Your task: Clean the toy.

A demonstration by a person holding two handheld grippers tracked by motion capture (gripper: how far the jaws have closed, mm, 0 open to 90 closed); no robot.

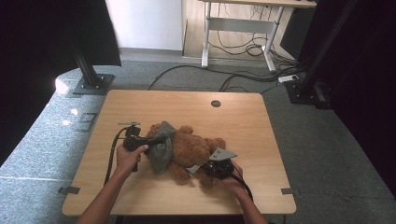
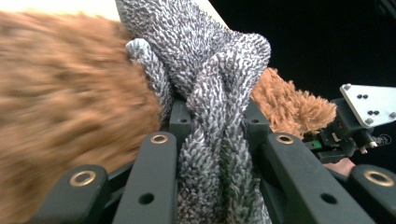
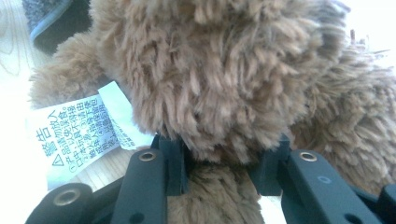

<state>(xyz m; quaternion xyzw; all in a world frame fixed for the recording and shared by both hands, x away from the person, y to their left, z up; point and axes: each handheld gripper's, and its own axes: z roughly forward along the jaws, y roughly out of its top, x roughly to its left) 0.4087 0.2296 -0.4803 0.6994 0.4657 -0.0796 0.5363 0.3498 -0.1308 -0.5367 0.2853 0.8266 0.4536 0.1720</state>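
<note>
The left gripper point(image 2: 212, 140) clenches the grey knit cloth point(image 1: 162, 145) bunched over the head end of the teddy bear point(image 1: 191, 150), while the right gripper point(image 3: 222, 161) grasps its leg at the opposite end.

You've got a brown shaggy teddy bear point(image 1: 194, 150) on a light wood-grain table point(image 1: 233, 116). Grey knitted cloth point(image 1: 161, 145) over it: close up it's flecked grey and white, cable pattern. White care label point(image 3: 74, 133) on the bear, black print on it. Your left gripper point(image 1: 133, 140) is black; right gripper point(image 1: 219, 168) is black with a grey plate on top. Near the table's far edge, a dark round hole point(image 1: 215, 103). Floor point(image 1: 327, 154) is speckled grey
</note>
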